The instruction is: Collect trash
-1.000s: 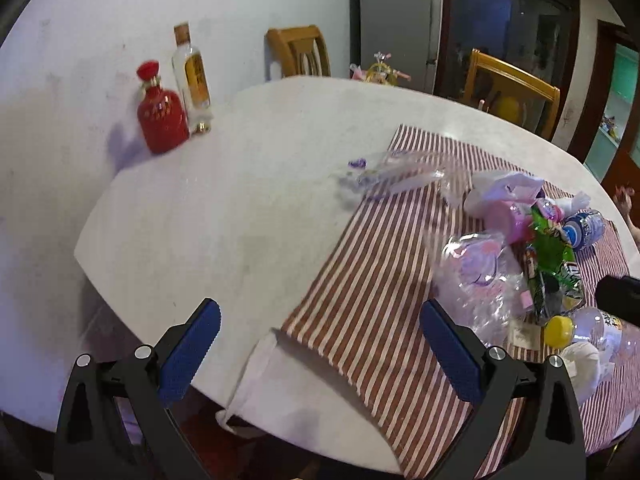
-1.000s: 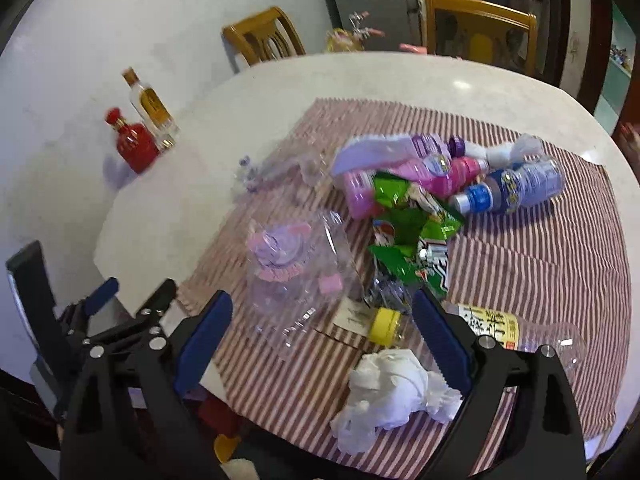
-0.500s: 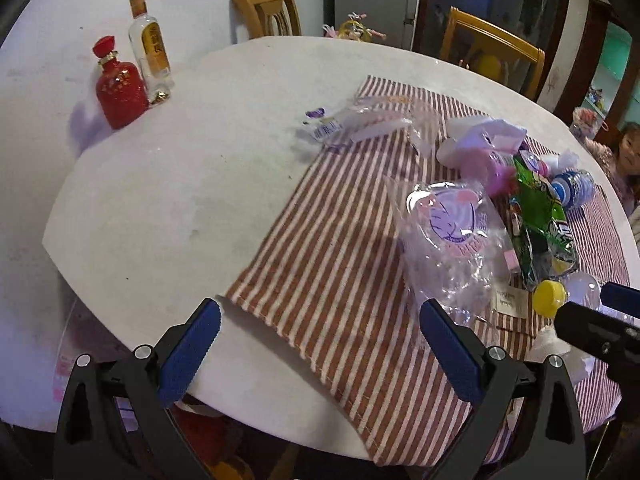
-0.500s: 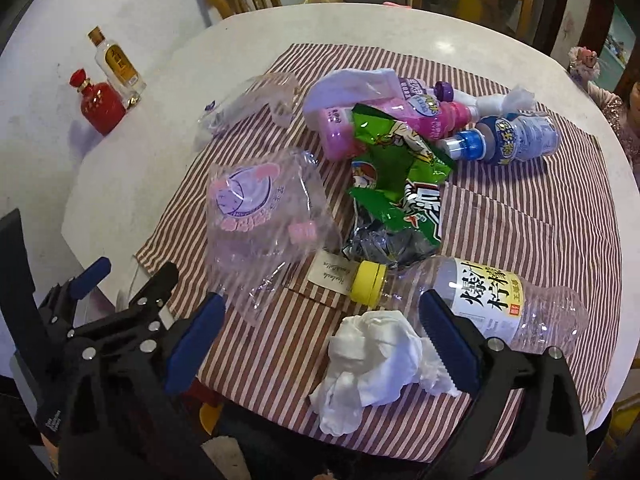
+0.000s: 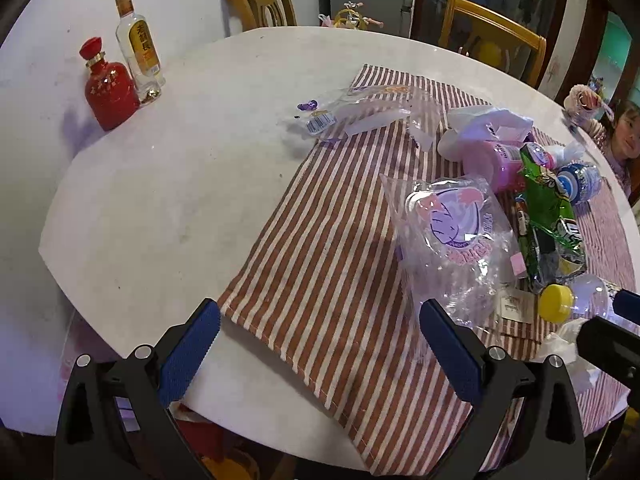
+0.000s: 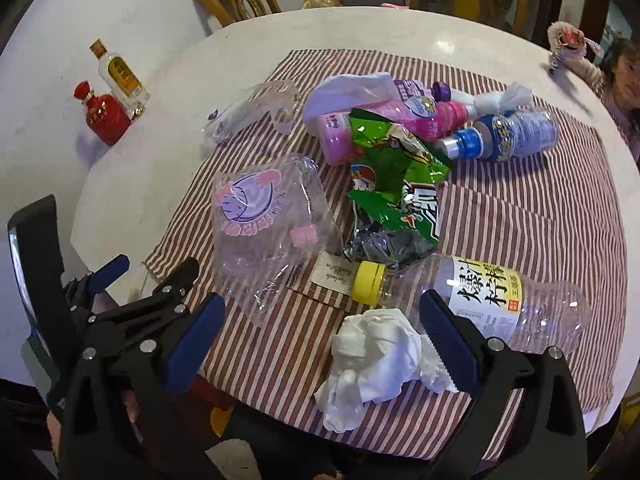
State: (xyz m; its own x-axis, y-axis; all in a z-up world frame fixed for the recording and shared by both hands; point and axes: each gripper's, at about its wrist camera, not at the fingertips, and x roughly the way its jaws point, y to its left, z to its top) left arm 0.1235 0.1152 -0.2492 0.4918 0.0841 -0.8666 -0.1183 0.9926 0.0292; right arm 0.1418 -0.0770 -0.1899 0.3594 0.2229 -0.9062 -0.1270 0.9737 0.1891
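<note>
Trash lies on a striped cloth [image 6: 520,232]. It includes a crumpled white tissue [image 6: 376,356], a clear bottle with a yellow cap [image 6: 480,292], a green snack wrapper [image 6: 400,184], a clear bag with purple print [image 6: 264,220] [image 5: 452,232], a pink bottle [image 6: 400,124] and a blue-capped bottle [image 6: 512,136]. My right gripper [image 6: 320,320] hangs open above the tissue, its pads apart from it. Wide open too, my left gripper [image 5: 320,344] hovers over the cloth's near left corner, beside the clear bag and holding nothing.
A red bottle [image 5: 106,96] and a clear liquor bottle [image 5: 138,52] stand at the table's far left by the wall. Another clear wrapper [image 5: 360,116] lies at the cloth's far edge. Wooden chairs [image 5: 260,4] ring the round table. A person [image 6: 624,80] sits at the far right.
My left gripper has moved in over the table and lower, so the cloth corner now lies between its jaws. The right view has tipped down, closer over the tissue and bottle.
</note>
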